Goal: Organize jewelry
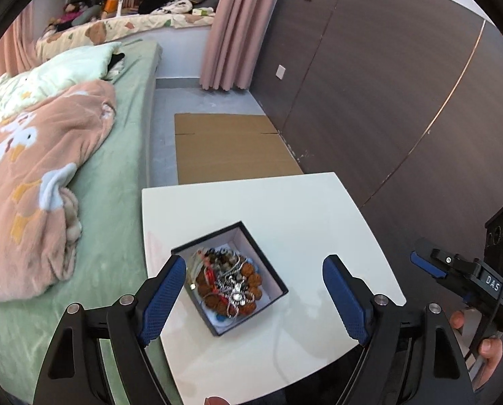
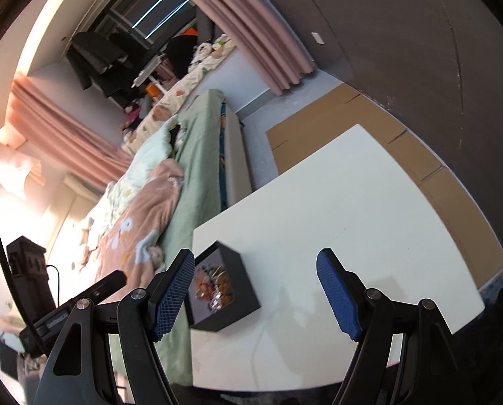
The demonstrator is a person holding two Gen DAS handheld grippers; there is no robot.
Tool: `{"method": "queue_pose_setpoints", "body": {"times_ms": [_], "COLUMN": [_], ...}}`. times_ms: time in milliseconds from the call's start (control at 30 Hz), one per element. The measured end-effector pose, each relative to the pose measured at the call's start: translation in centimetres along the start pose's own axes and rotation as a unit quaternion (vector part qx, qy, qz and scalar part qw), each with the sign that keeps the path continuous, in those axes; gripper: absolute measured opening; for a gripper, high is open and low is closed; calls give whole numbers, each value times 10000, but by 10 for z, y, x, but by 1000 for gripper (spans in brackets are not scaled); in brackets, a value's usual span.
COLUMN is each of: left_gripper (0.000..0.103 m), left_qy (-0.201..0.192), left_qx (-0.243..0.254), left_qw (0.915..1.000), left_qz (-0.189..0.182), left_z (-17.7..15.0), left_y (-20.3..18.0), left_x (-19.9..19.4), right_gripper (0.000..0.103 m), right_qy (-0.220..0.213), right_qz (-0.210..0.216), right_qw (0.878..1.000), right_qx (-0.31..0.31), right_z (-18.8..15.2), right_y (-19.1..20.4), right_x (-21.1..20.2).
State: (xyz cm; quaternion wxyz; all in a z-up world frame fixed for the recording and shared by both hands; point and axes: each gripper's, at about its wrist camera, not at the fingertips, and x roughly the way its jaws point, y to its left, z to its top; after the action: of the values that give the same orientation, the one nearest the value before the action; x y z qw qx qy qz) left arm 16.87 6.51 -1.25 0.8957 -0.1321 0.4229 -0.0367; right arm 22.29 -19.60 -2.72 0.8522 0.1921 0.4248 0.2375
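Note:
A black open box (image 1: 274, 278) with a white lining sits on a white table (image 1: 285, 209). It holds a tangled pile of jewelry (image 1: 229, 281): brown bead strands, silver chains and a red piece. My left gripper (image 1: 254, 295) is open and empty above the box, its blue pads either side of it. My right gripper (image 2: 256, 295) is open and empty, to the right of the box (image 2: 238, 290), above the table (image 2: 352, 209). The jewelry (image 2: 214, 287) shows in the right wrist view too. The right gripper also shows at the right edge of the left wrist view (image 1: 426, 265).
A bed (image 1: 126, 155) with a green sheet and a pink duck-print blanket (image 1: 38, 182) borders the table's left side. Flat cardboard (image 1: 231, 148) lies on the floor beyond the table. A dark panelled wall (image 1: 386, 84) runs along the right. Pink curtains (image 1: 238, 27) hang at the back.

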Motion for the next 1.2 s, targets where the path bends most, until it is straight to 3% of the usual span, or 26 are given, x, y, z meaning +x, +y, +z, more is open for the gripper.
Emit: {"method": "queue_pose_setpoints", "body": {"times_ms": [200,400,500,600,667,767,967,1200], "left_gripper": [84,101,102,102,102,102,102,102], "left_qy": [-184,-491,-550,-663,-733,-760,-811,-900], "left_qx": [-104,-32,-42,27,41,89,416,552], "left_qw": [9998,9988,9984,9978,9973,9970,9958,9944], "left_qz": [-38,-79,-84,-13,-35,-81,91,97], "left_z": [-20,-43,-56,-69,-77,-88,-106,-117], "left_y": [2,-6,-9,-13,-16,-20,-33,-42], "left_x": [-21,-47,-56,-69,-77,-88,-105,-122], "right_gripper": [75,79,87,93,93,103,103,103], "right_qy": [59,-56,-146,-52,-89,-252,-274,-215], "right_qz": [103,-84,-191,-573,-713,-932,-1190,-1145], "right_qw": [9998,9990,9987,9969,9952,9910,9844,9841], "right_qx": [-177,-437,-456,-535,-658,-922,-1266,-1337], "right_z": [-23,-43,-51,-58,-64,-74,-93,-110], "right_y": [19,31,32,34,37,45,57,59], "right_x": [-13,-36,-48,-57,-64,-80,-106,-128]}}
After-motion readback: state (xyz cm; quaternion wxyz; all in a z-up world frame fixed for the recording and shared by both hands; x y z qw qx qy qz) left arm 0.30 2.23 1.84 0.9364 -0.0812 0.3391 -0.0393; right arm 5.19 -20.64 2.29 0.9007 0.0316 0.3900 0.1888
